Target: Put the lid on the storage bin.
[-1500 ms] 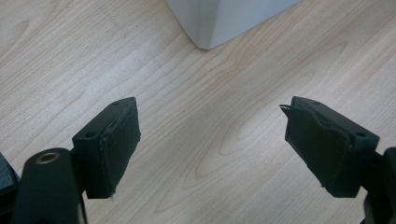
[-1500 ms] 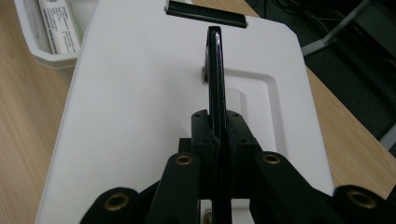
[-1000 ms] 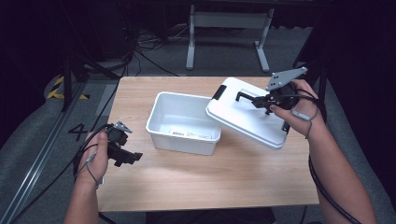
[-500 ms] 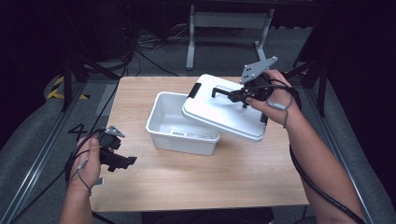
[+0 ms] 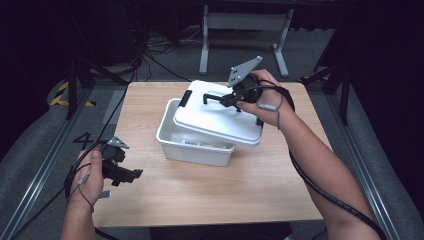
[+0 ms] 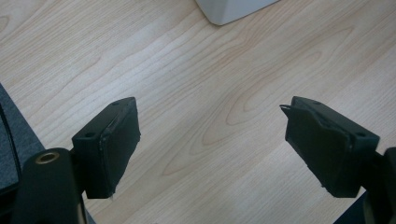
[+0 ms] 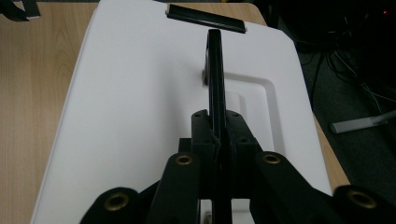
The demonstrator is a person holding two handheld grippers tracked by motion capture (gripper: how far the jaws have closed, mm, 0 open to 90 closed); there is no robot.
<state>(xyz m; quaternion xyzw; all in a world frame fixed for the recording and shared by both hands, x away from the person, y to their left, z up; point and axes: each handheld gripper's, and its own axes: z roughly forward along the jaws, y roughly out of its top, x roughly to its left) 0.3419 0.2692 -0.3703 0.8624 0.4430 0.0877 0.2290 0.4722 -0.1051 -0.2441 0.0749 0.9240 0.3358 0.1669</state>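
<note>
White: one lid (image 5: 215,120), one bin (image 5: 192,145), two claws.

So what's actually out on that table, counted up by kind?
White boxes: 1, the open box on the table.
White lids: 1, the lid with a black handle, held over the box.
Hand-held grippers: 2, the right gripper shut on the handle, the left gripper open above the wood.
Total: 4
</note>
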